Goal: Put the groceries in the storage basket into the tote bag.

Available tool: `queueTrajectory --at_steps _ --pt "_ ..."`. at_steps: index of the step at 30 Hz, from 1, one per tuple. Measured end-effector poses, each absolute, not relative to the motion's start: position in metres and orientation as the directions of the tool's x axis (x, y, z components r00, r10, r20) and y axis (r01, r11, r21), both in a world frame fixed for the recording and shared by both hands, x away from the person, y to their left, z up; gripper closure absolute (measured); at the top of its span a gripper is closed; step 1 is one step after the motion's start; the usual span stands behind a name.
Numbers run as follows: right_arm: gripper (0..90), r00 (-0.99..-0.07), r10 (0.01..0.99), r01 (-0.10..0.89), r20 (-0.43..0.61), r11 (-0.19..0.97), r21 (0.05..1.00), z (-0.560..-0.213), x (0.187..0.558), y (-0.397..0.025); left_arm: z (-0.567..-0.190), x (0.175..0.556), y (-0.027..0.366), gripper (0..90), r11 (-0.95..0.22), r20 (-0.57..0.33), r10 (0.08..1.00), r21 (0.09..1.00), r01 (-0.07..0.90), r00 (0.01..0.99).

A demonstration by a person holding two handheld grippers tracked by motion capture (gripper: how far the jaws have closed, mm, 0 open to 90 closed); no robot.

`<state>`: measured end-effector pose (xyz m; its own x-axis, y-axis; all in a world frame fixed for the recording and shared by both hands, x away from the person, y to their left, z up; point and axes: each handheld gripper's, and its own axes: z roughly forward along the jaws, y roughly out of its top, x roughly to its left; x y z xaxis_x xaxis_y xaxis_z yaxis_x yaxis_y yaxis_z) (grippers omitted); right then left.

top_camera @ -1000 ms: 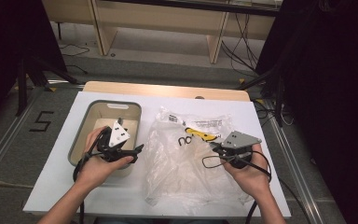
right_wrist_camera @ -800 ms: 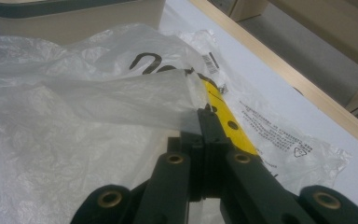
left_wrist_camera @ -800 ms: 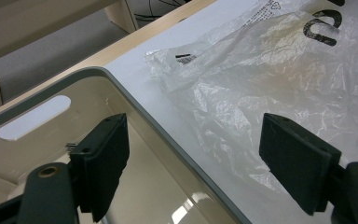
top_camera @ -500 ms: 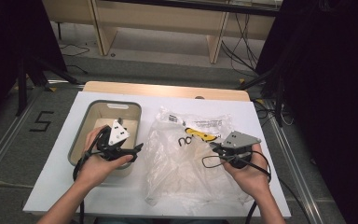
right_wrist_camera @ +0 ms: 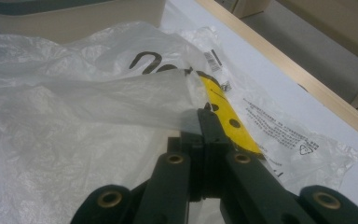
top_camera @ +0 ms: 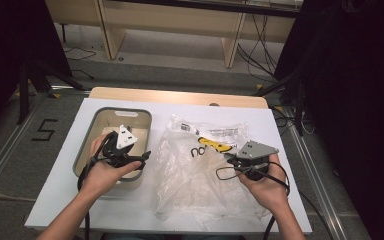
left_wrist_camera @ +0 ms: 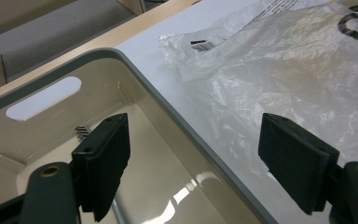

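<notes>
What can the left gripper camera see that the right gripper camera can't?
The left gripper view looks into the beige bin, at its oval handle slot, between wide-open jaws. The right gripper view has a yellow strip and small printed text on the plastic bag, with the jaws closed on a fold of it. Both see the crinkly bag and the white table.

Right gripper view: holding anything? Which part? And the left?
The right gripper is shut on the clear plastic bag, pinching a raised fold of film beside its yellow print. The left gripper is open over the grey bin's rim, holding nothing.
</notes>
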<state>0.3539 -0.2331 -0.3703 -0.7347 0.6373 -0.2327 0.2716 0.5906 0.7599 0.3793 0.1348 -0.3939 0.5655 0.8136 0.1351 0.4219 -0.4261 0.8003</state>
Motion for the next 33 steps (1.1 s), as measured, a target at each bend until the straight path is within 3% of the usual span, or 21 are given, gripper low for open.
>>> queueTrajectory --at_steps 17,33 --pt "90.0 -0.737 0.636 0.273 -0.229 0.59 0.76 -0.37 0.354 -0.233 -0.41 0.44 0.158 27.9 -0.355 0.057 0.898 0.68 0.642 0.437" --pt "90.0 -0.735 0.639 0.277 -0.227 0.589 0.759 -0.37 0.354 -0.233 -0.431 0.471 0.162 28.8 -0.33 0.05 0.927 0.584 0.742 0.373"
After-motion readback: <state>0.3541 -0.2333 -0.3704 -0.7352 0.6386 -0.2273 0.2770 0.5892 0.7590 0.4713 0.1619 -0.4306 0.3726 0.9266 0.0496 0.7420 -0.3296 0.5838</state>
